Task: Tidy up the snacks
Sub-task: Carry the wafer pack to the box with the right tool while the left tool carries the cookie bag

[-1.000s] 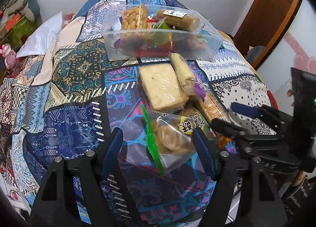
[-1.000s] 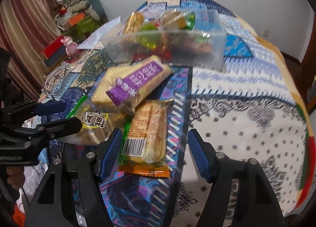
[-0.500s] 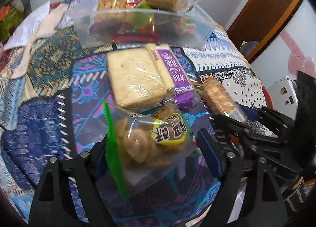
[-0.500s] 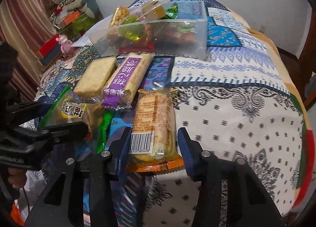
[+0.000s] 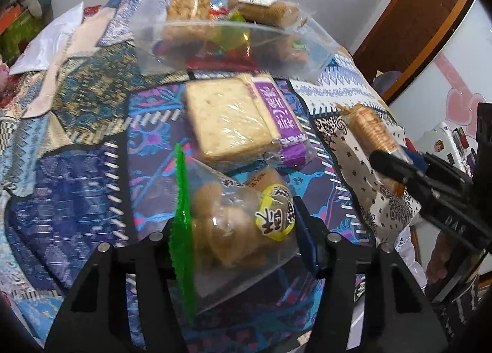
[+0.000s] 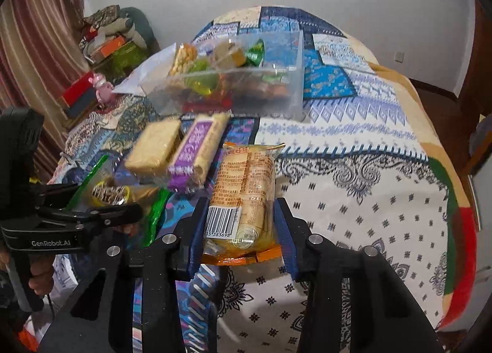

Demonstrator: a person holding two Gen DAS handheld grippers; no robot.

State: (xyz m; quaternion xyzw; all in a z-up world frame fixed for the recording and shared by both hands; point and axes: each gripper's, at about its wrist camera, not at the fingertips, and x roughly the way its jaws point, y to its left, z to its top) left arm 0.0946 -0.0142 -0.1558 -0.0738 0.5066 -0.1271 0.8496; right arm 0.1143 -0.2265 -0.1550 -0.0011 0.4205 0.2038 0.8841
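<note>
My left tongs (image 5: 236,230) squeeze a clear bag of buns (image 5: 243,224), lifted off the bed (image 5: 77,184). It feels soft, light and slippery, so I grip its fat middle. My right tongs (image 6: 238,224) pinch a crinkly cracker pack (image 6: 246,190) by its sides. Crackers snap easily. The box (image 6: 246,88) sits ahead.

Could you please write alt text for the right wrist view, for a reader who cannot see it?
The right hand-held gripper is closed on an orange-edged biscuit packet above a patchwork bedspread. To its left, the left hand-held gripper holds a green-edged cookie bag. Behind lie two more packets and a clear plastic box of snacks.
</note>
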